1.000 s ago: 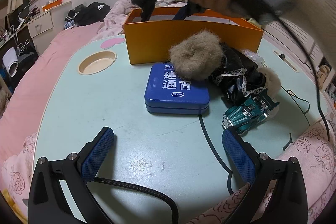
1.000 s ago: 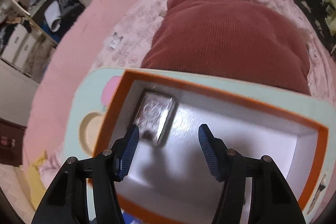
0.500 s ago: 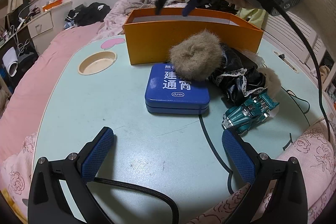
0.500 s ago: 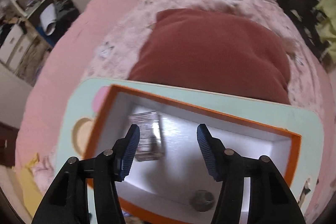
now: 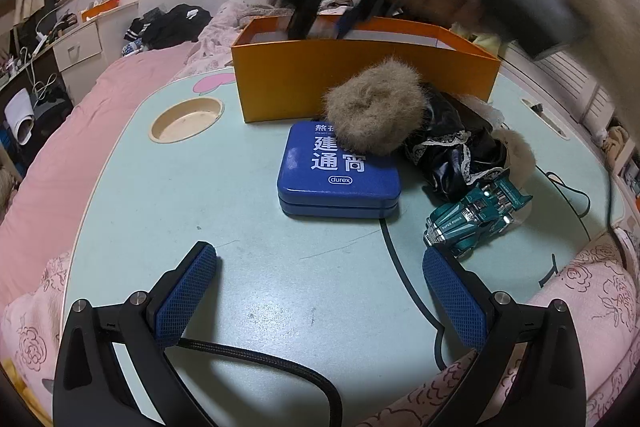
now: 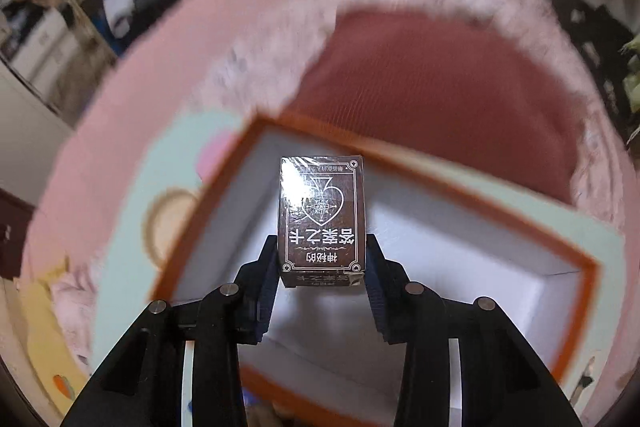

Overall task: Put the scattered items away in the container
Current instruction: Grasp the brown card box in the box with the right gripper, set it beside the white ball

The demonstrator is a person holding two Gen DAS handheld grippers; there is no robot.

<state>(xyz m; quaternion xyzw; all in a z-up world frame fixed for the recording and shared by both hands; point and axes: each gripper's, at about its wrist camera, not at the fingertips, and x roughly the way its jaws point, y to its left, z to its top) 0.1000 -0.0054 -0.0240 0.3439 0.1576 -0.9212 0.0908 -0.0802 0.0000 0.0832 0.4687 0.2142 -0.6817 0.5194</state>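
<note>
Mint desk (image 5: 240, 211): left tongs (image 5: 320, 291) released near blue tin (image 5: 340, 175). Seen only from right wrist: right tongs (image 6: 322, 267), just closed, clenching brown card box (image 6: 320, 219) above orange container (image 6: 576, 267).

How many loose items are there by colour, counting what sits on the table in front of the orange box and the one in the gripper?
Blue: 1, the flat blue metal tin
Tan: 1, the fluffy tan fur scrunchie
Black: 1, the crumpled black lace-trimmed cloth
Teal: 1, the teal toy car
Brown: 1, the brown card box in the right gripper
Total: 5
</note>
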